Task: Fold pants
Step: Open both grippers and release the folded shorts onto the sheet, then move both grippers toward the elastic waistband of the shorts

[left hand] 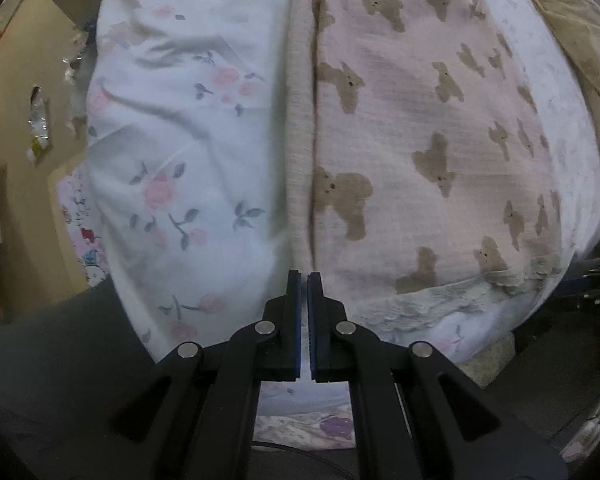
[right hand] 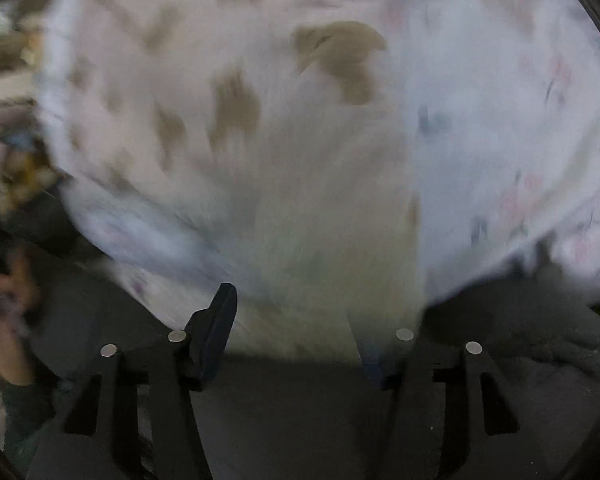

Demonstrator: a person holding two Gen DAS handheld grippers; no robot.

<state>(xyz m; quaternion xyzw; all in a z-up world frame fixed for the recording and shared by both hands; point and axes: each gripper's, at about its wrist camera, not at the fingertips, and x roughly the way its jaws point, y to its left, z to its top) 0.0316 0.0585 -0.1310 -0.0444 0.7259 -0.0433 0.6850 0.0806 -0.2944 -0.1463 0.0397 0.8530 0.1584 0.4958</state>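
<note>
A bed covered by a white floral sheet (left hand: 172, 184) is being used as the work surface; tan flooring with scattered clutter is being shown off its left edge in the left wrist view.

The pants (left hand: 420, 140), pale pink with brown bear print, are lying flat on the sheet, a ribbed beige band running along their left edge and a lace-like hem toward the near side. In the right wrist view they are being smeared by heavy motion blur.

The left claw (left hand: 304, 280) is being held clenched, pointing down near the band's lower end; nothing can be seen pinched between its pads. The right claw (right hand: 300, 320) is being held released, jaws standing apart, with pale cloth lying in front of and between them; whether the pads are touching it cannot be told.

Risks, as judged:
- Bed sheet being grabbed together with the pants, since both are thin, pale and layered.
- Only one layer being pinched, so the fold is being skewed.
- Hem being dragged off line by a fast right-hand approach.

Containers: none are being shown, so no contents can be reported.
</note>
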